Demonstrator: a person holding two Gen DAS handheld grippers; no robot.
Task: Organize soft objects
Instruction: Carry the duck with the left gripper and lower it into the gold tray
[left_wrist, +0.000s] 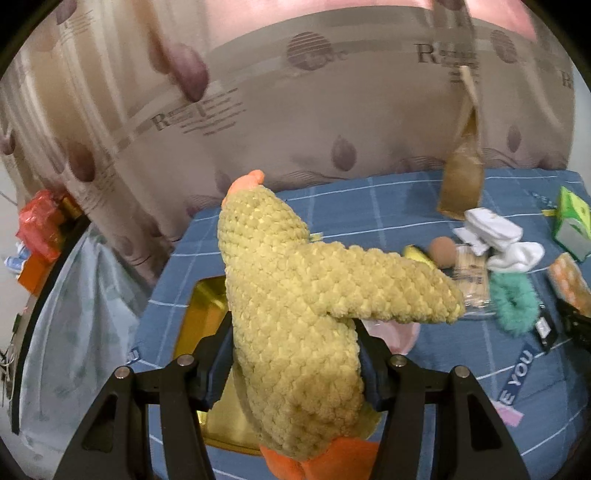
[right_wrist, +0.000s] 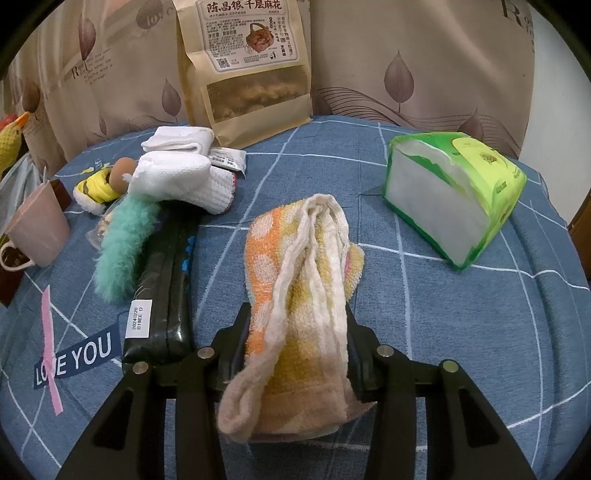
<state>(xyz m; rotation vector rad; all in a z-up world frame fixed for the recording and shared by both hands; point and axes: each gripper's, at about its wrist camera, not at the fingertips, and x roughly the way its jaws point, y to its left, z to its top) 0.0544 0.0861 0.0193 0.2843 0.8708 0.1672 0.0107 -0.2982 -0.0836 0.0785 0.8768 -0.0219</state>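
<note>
Gripping a knobbly yellow crocheted duck (left_wrist: 295, 314) in the left gripper (left_wrist: 295, 354) over the blue cloth's (left_wrist: 480, 406) edge — right gripper (right_wrist: 295, 332) clamped on an orange-spotted towel (right_wrist: 299, 280), bare cloth beside.

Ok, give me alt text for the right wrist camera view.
The right gripper clamps a folded orange, yellow and white terry towel on a blue checked bedcover. A green plastic-wrapped tissue pack sits right, a brown paper snack bag behind, white rolled socks left.
</note>
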